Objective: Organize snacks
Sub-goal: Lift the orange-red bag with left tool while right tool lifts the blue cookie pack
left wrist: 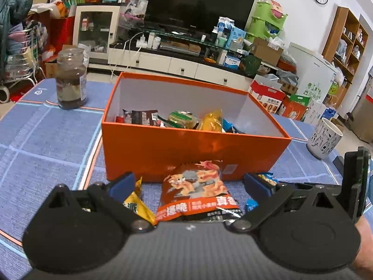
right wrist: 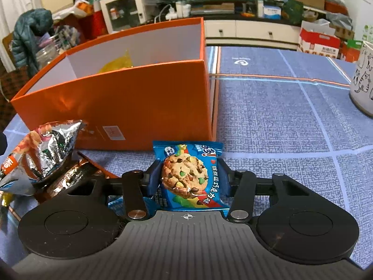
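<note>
An open orange box [left wrist: 186,149] stands on the blue tablecloth and holds several wrapped snacks. In front of it lies an orange snack bag with a squirrel picture [left wrist: 198,193], between the wide-apart fingers of my left gripper [left wrist: 188,182]; the pads do not touch it. A yellow packet [left wrist: 137,207] lies by the left finger. In the right wrist view the box [right wrist: 130,107] is to the left, and my right gripper [right wrist: 188,170] is shut on a blue cookie packet [right wrist: 186,182], both pads pressing its sides. The squirrel bag [right wrist: 44,144] lies crumpled at the left.
A brown glass jar [left wrist: 71,79] stands on the cloth left of the box. A white mug with cat drawings [left wrist: 325,137] [right wrist: 363,86] stands to the right. Beyond the table are a TV stand, shelves and cartons.
</note>
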A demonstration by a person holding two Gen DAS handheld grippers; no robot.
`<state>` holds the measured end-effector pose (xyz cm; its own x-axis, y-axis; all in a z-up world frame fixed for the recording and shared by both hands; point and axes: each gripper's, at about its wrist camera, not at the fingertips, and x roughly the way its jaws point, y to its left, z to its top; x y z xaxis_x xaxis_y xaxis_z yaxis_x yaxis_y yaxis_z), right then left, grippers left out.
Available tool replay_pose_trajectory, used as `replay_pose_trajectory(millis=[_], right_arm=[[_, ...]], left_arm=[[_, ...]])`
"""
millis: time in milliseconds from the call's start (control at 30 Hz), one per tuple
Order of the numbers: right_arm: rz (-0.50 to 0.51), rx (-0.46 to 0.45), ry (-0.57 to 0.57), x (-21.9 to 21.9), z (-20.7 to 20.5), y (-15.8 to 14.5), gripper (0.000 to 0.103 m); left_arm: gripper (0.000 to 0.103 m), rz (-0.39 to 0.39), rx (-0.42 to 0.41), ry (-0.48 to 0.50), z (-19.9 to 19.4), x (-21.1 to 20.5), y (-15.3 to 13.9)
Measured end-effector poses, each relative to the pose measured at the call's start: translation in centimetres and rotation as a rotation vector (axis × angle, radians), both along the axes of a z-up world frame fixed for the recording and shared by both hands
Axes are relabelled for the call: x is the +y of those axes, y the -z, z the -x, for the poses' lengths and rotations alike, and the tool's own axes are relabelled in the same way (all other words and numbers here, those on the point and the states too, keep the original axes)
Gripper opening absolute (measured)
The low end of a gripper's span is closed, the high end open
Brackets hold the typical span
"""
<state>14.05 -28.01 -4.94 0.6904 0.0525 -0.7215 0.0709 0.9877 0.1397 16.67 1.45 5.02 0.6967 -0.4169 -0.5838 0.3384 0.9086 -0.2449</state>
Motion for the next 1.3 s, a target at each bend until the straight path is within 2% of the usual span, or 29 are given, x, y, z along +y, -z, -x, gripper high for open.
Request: replay_pose_trajectory(millis=[333, 533, 800, 900, 933, 967, 1300], right_arm=[[0.064, -0.027, 0.009, 1.0, 0.6, -0.5, 0.036], [0.078, -0.010, 0.013, 1.2, 0.4, -0.2, 0.037], [0.087, -0.009, 0.004, 1.4, 0.5, 0.0, 0.039], [0.097, -0.014, -0.005, 1.6, 0.7, 0.2, 0.040], [0.104, -0.018, -0.009, 1.7, 0.7, 0.2, 0.041], [0.108, -0.020, -0.011, 1.8, 0.8, 0.3, 0.042], [0.122, -0.018, -0.007, 2.1, 0.9, 0.1, 0.047]], left_arm=[[0.101, -0.007, 0.006, -0.009, 0.0, 0.6, 0.1], [0.101, -0.047, -0.001, 0.004, -0.2, -0.5, 0.5], [0.101, 0.039, 0.064, 0.022, -1.7, -1.3, 1.3], [0.094, 0.042, 0.097, 0.022, -2.1, -1.7, 1.8], [0.081, 0.037, 0.108, 0.025, -2.2, -1.9, 2.0], [0.078, 0.032, 0.114, 0.021, -2.3, -1.9, 2.2], [0.083, 0.025, 0.148, 0.033, -2.5, -2.3, 3.2]])
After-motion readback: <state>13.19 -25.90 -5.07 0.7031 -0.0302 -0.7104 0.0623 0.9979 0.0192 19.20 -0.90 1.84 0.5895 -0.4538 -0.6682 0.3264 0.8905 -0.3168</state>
